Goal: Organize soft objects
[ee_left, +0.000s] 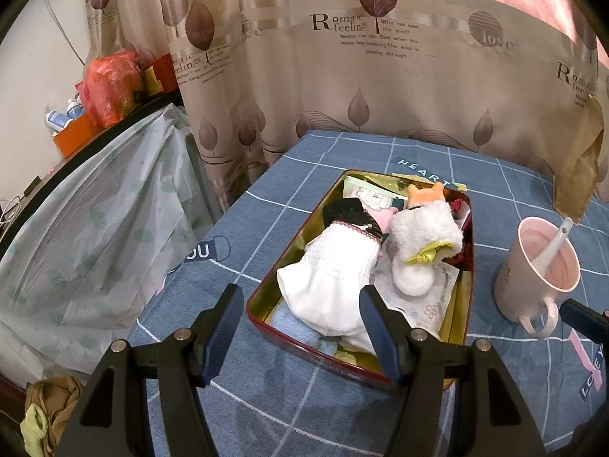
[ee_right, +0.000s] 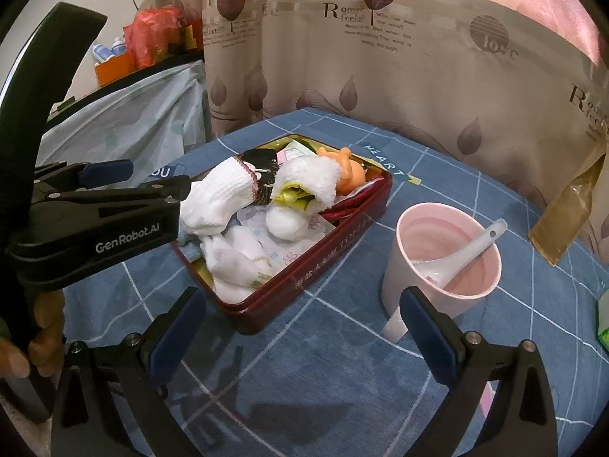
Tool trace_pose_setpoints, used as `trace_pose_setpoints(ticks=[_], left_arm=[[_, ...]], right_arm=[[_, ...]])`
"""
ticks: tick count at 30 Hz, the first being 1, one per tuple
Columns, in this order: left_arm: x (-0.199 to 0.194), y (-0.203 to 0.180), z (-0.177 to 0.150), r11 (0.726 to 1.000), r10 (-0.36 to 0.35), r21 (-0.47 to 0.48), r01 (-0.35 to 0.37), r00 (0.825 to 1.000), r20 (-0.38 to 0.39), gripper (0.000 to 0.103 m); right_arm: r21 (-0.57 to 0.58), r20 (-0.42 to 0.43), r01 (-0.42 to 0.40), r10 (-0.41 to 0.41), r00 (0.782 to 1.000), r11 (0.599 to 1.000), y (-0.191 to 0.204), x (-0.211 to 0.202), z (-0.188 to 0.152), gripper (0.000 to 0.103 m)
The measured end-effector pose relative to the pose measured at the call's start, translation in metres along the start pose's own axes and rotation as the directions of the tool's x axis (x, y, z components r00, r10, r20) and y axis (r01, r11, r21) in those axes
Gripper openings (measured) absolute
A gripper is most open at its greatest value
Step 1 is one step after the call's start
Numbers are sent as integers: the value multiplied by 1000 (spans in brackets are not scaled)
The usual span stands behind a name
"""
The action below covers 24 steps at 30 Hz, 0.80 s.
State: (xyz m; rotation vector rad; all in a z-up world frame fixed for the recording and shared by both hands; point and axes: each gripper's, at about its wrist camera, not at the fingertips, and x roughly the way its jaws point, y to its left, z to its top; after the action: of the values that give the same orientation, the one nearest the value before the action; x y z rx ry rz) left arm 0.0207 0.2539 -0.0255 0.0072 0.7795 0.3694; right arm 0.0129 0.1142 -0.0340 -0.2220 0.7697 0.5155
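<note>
Pink mug (ee_right: 443, 262) upright on blue checked tablecloth (ee_right: 342, 373), white spoon (ee_right: 462, 253) leaning inside. Leaf-print curtain (ee_left: 342, 76) behind table. Translucent plastic sheet (ee_left: 95, 236) draped left. Red plastic bag (ee_left: 108, 85) and orange box (ee_left: 74, 135) on dark shelf beyond. Brown tape strip (ee_right: 563, 209) hanging off curtain, right.

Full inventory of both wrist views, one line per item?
tin box: 1, dark red, gold inside, on tablecloth
white sock: 1, white with dark cuff, in tin, left side
fluffy sock: 1, white, yellow-green item inside, in tin
orange toy: 1, orange, far end of tin
mug: 1, pink, right of tin
spoon: 1, white, in mug
tablecloth: 1, blue, white grid
curtain: beige, leaf print, behind table
left hand-held gripper: 1, black, blue pads, open, before tin
right hand-held gripper: 1, black, blue pads, open
</note>
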Motion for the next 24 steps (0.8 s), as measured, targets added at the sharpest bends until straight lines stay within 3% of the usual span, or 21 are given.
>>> trace_pose_setpoints(ticks=[24], left_arm=[[-2,-3,-1,1000,-12,11,12,1000,13,65]], right_arm=[[14,-16,-4,4,1000,1000,-1,2,-2,101]])
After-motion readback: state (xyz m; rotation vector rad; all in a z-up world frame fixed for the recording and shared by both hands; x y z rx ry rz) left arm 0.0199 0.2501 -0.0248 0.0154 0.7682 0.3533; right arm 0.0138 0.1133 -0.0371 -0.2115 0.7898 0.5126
